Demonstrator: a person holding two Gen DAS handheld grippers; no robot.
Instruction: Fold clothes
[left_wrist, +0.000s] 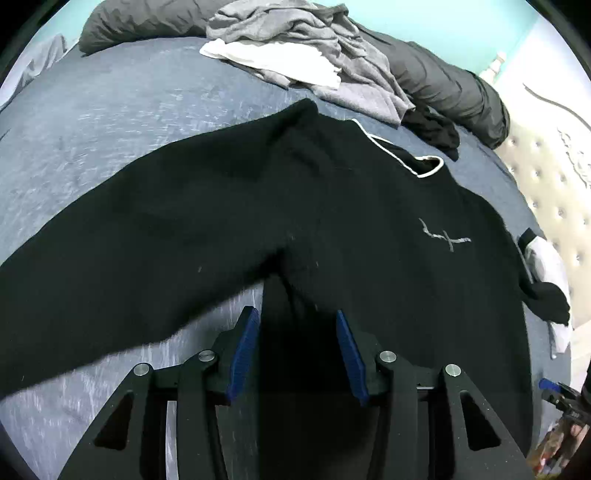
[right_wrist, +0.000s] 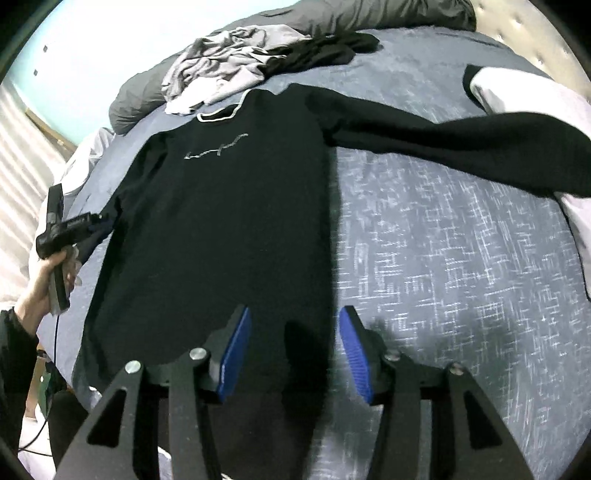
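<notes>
A black sweatshirt (right_wrist: 221, 206) lies face up on the blue-grey bed (right_wrist: 443, 258), its white-trimmed collar toward the far pile and a pale scribbled mark on the chest. Its hem runs under both camera housings and is cut off at the bottom of each view, so the lower edge cannot be made out. One sleeve (right_wrist: 461, 144) stretches out to the right across the bedding, its cuff running out of the right wrist view; the other sleeve (left_wrist: 110, 258) spreads leftward in the left wrist view.

The left claw (left_wrist: 295, 332) stands released above the seam where that sleeve meets the body, dark cloth below the gap but nothing pinched. The right claw (right_wrist: 295, 332) is likewise released, over the sweatshirt's right edge, half over bare bedding.

Beyond the collar, a crumpled grey garment (left_wrist: 314, 44) lies partly on a white cloth (left_wrist: 280, 59), beside a small black heap (left_wrist: 432, 129) and a dark grey pillow (left_wrist: 443, 85). A white garment (right_wrist: 524, 96) lies partly under the outstretched sleeve. Open bedding lies to the right of the body and far left.
</notes>
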